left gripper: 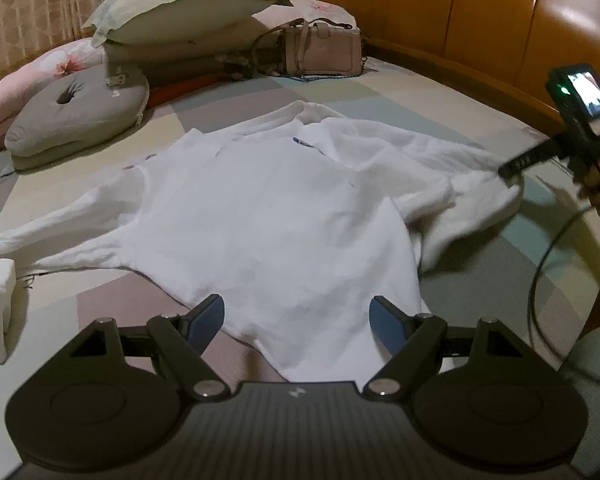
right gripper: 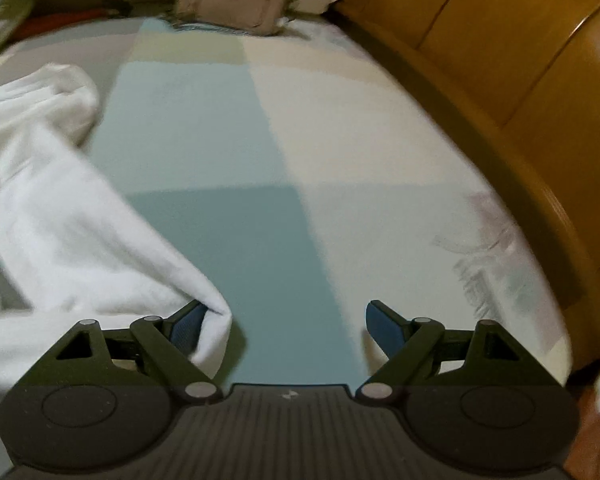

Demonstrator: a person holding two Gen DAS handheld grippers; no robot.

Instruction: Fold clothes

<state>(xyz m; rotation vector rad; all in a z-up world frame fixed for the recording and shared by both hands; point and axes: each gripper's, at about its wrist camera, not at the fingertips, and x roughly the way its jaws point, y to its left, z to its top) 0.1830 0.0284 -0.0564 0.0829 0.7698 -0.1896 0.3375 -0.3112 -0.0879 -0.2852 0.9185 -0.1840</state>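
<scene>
White shirt [left gripper: 268, 208] flat on bed [right gripper: 228, 128], rumpled, small unreadable blue mark; left gripper [left gripper: 298, 320] and right gripper [right gripper: 284, 320] jaws apart, empty.

Dim, warm indoor light. Your right wrist view smears with motion blur, worst at its edges; left wrist view stays sharper. Glare streaks the wooden headboard [left gripper: 500, 20]. Fisheye bends the bed [right gripper: 340, 120] edges; corners vignette black.
</scene>
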